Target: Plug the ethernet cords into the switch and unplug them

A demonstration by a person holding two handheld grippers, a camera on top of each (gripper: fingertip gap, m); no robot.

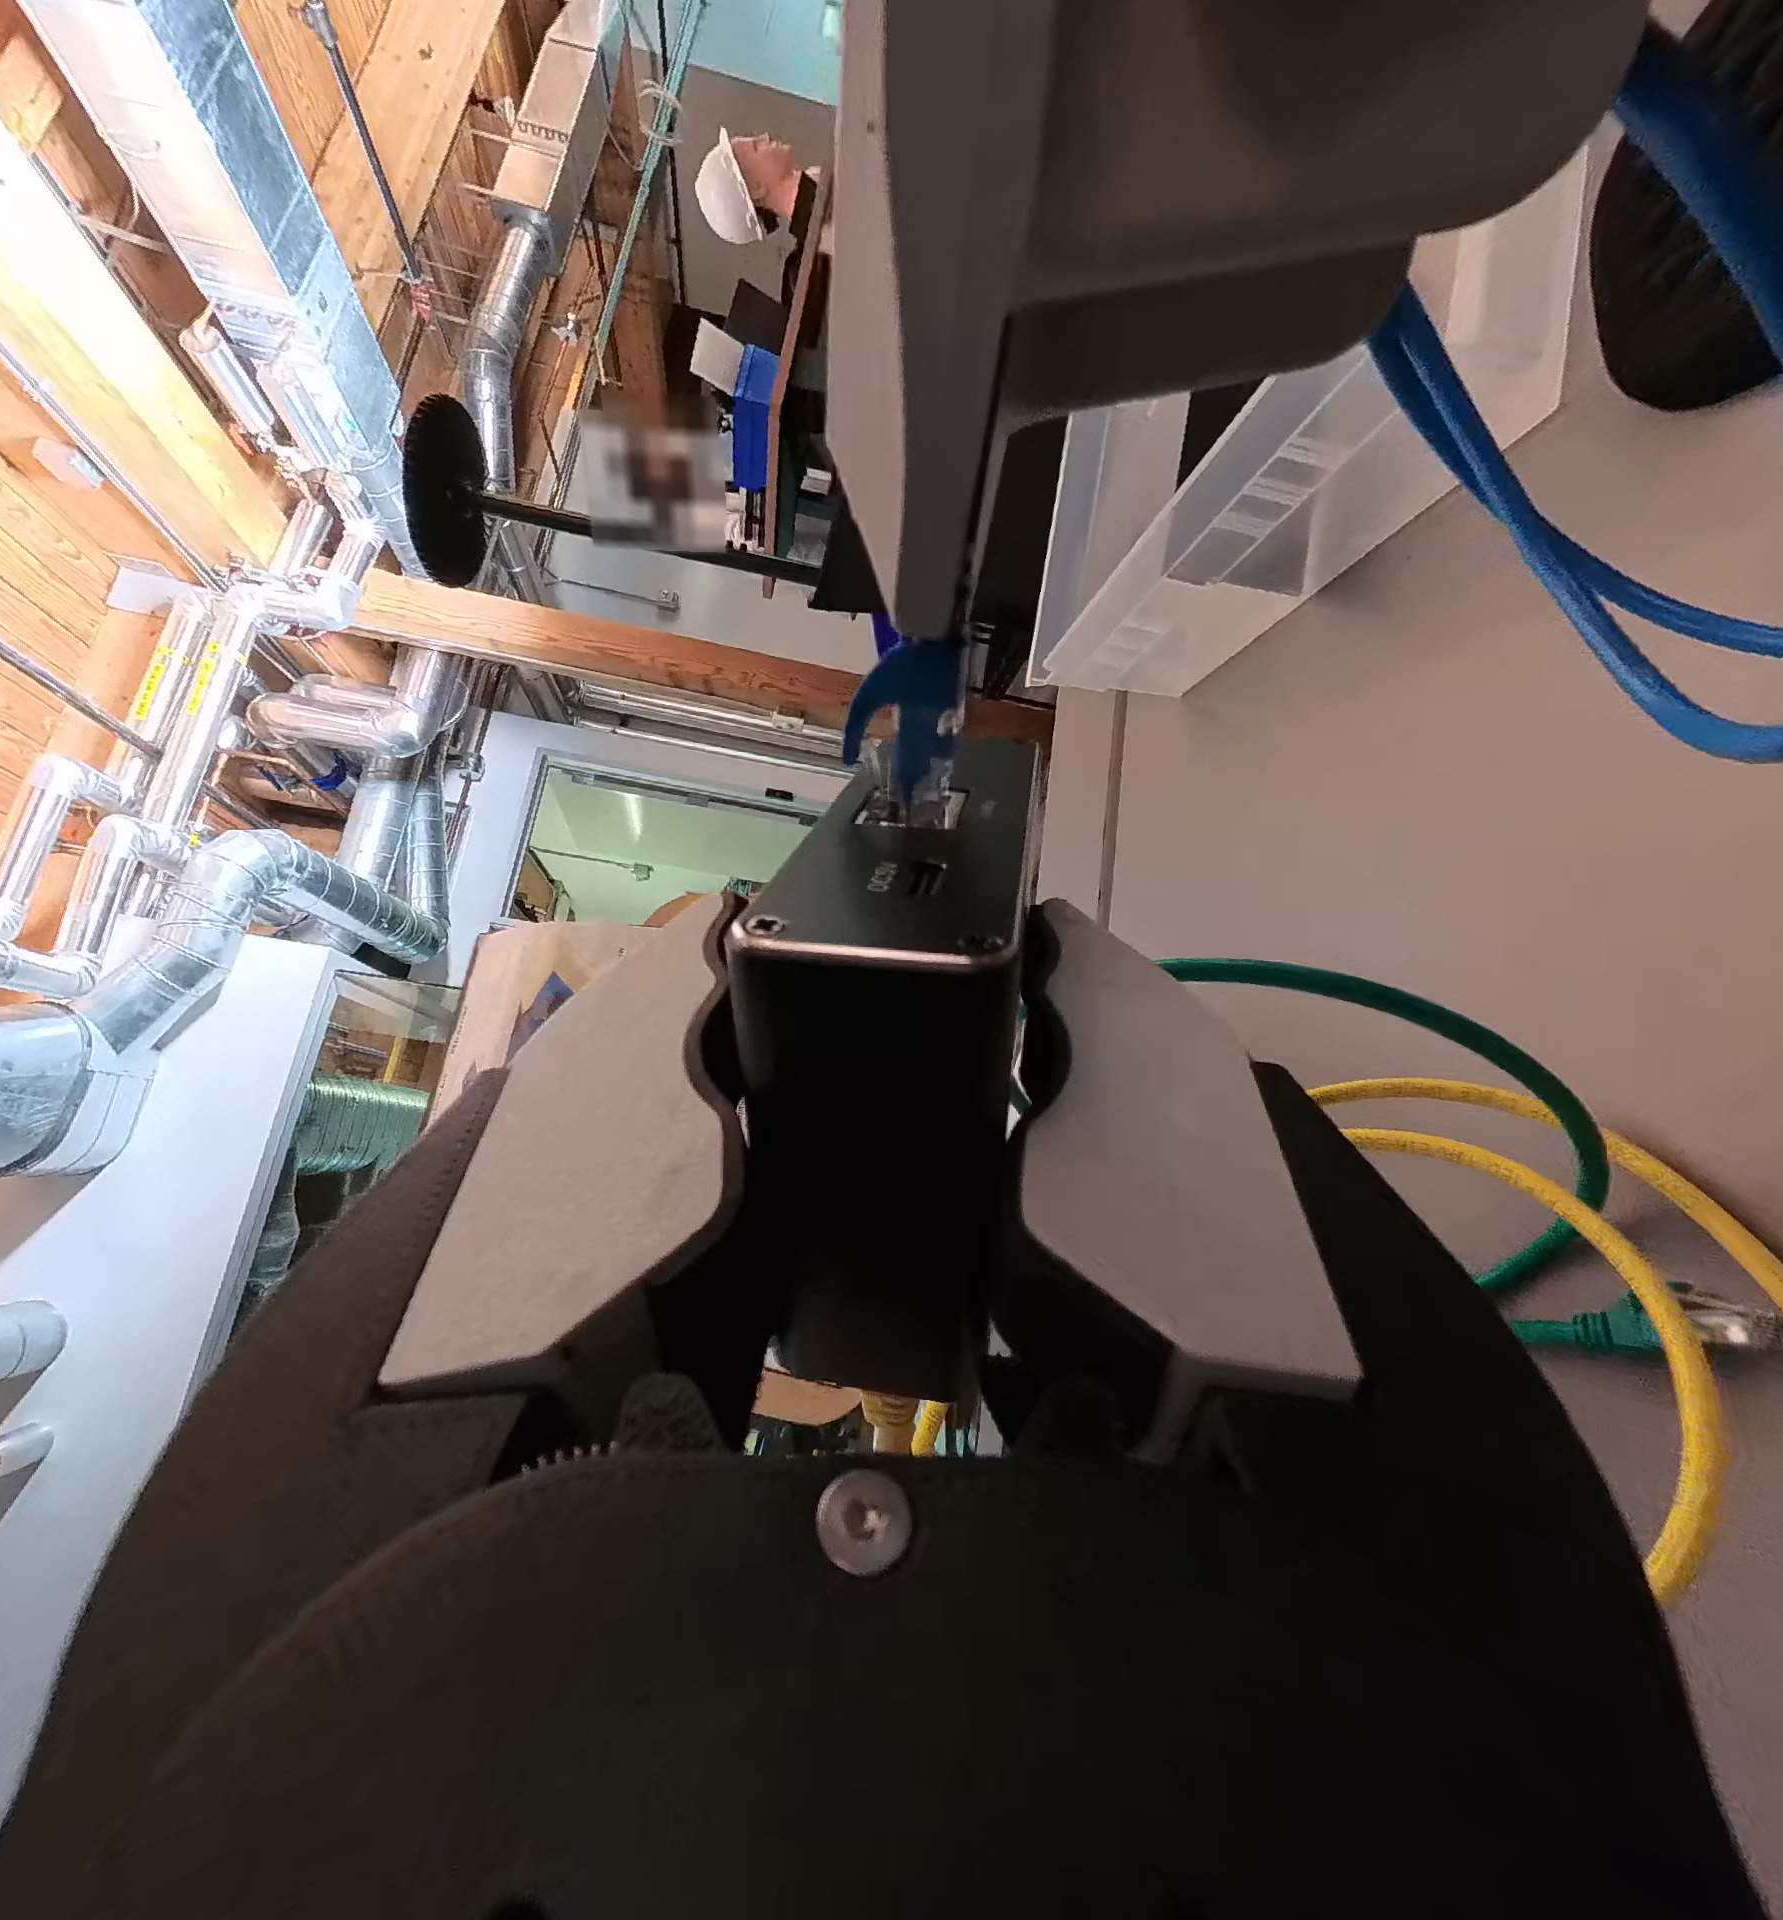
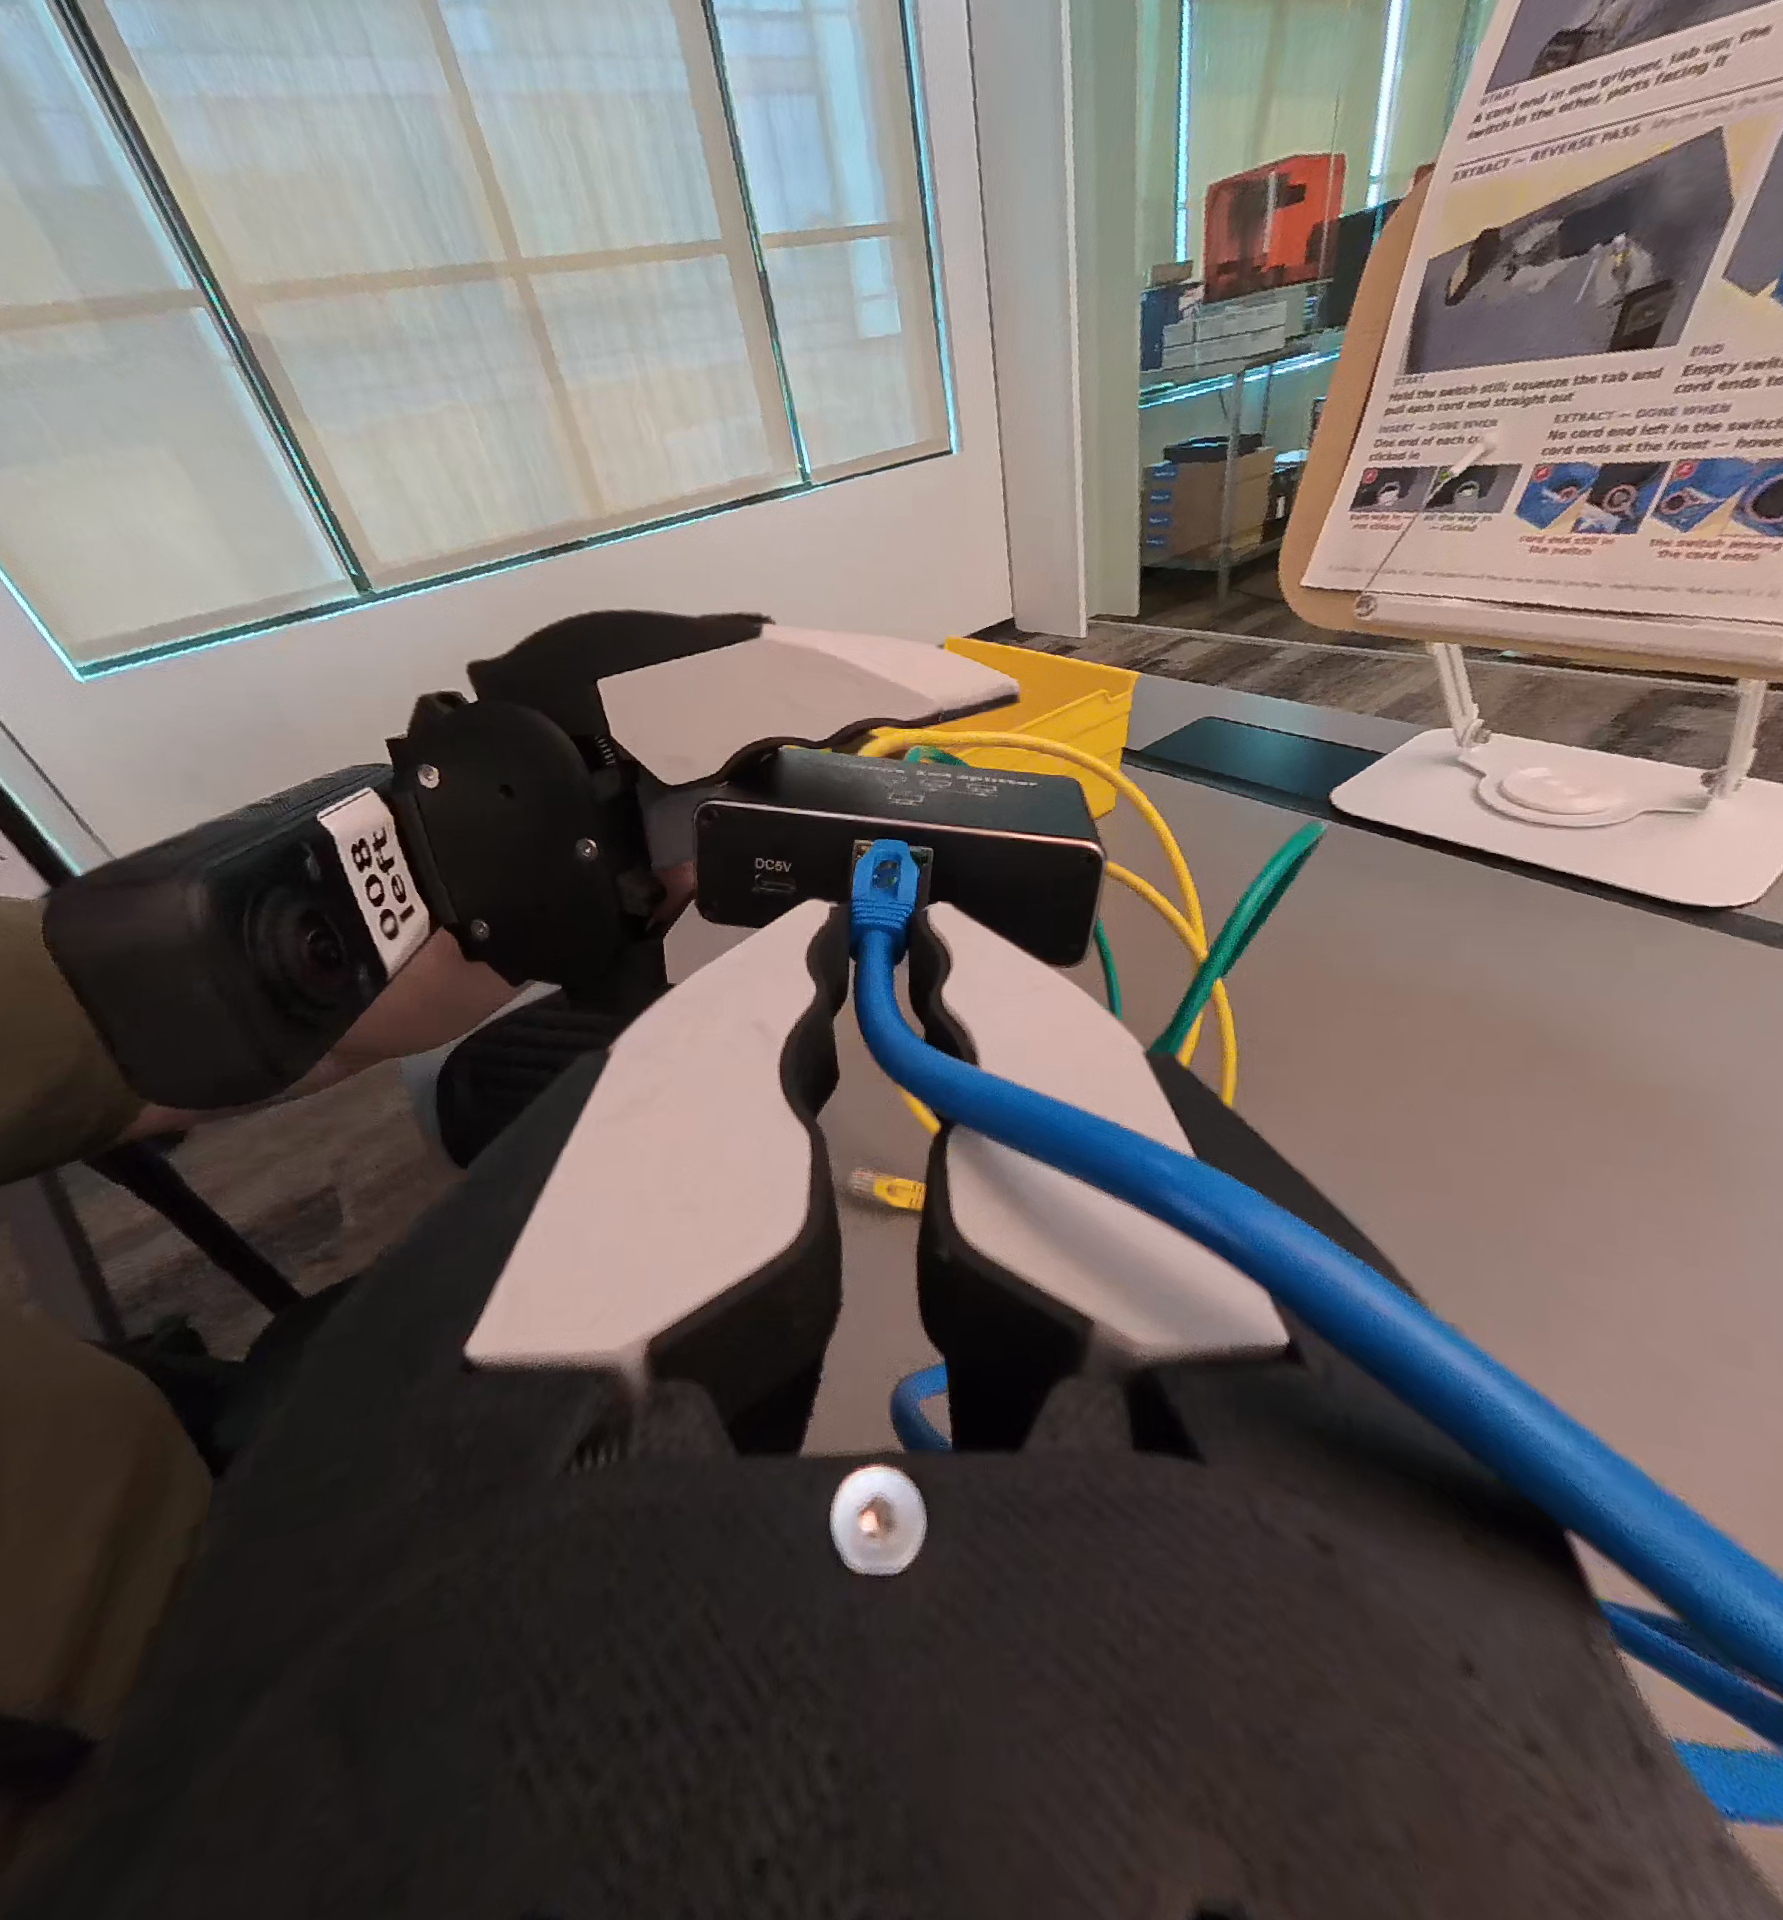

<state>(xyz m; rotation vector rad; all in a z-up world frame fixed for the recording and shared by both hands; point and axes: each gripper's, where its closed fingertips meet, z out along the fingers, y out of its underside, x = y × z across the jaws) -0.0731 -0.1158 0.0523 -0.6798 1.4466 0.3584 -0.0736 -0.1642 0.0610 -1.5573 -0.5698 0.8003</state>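
Left tool (image 1: 874, 987) clamped black switch (image 2: 897, 847); right tool (image 2: 879, 914) pinched blue cord (image 2: 1126, 1132) boot, plug seated in port.

Two black handheld grippers
Left gripper (image 2: 871, 717), right gripper (image 2: 871, 935): pale grey fingers (image 2: 689, 1143), silver screws, olive sleeve (image 2: 14, 1049).

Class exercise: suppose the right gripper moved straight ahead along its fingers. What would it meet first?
Most likely the switch: the right gripper points at its port face, fingertips nearly there, with the blue cord between them plugged in. The left gripper holds the switch.
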